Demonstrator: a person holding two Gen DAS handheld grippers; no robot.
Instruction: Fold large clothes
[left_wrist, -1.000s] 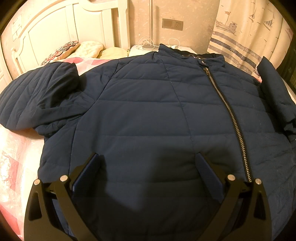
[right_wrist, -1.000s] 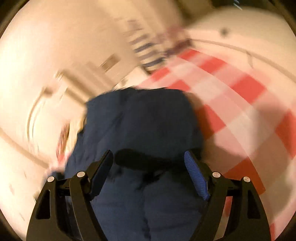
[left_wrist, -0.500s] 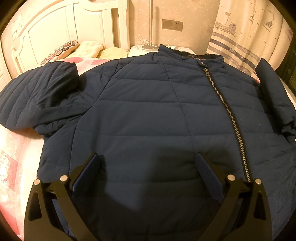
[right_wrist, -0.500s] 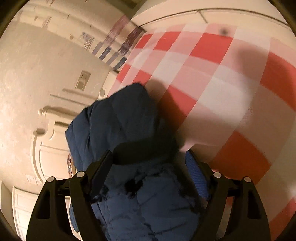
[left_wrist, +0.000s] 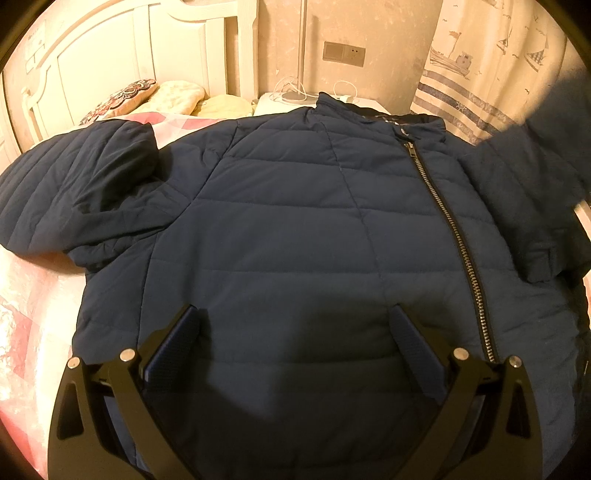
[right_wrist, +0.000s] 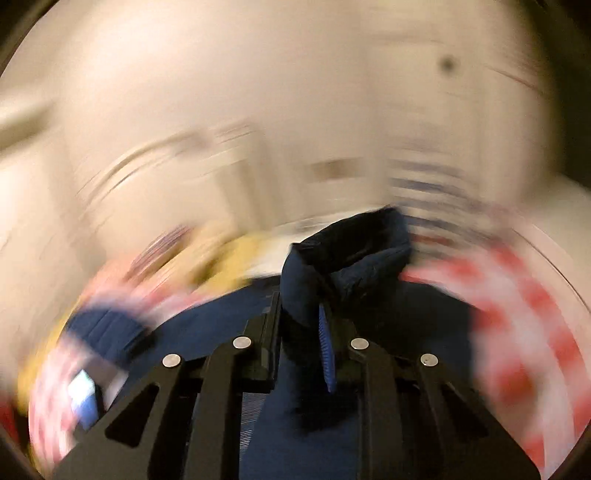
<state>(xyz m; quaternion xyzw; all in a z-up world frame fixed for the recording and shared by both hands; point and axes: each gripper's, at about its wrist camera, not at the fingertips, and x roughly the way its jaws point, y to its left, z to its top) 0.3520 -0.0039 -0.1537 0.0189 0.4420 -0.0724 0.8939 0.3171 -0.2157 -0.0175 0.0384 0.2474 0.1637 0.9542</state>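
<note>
A dark navy quilted jacket (left_wrist: 280, 229) lies front up on the bed, zip (left_wrist: 454, 240) closed, collar at the far end. Its left sleeve (left_wrist: 74, 184) lies bent on the bedspread. My left gripper (left_wrist: 295, 325) is open and empty, hovering over the jacket's lower front. In the right wrist view, my right gripper (right_wrist: 301, 306) is shut on the jacket's right sleeve (right_wrist: 347, 266), lifted above the jacket body. That sleeve shows at the right edge of the left wrist view (left_wrist: 546, 177), raised and folding inward. The right wrist view is heavily blurred.
The bed has a pink and red checked cover (left_wrist: 33, 295). Pillows (left_wrist: 162, 96) and a white headboard (left_wrist: 110, 55) stand at the far left. A bedside table with cables (left_wrist: 295, 96) and a striped curtain (left_wrist: 480, 74) are beyond the collar.
My right gripper has closed on the right sleeve and lifted it, swinging it in over the jacket. The left gripper has stayed still.
</note>
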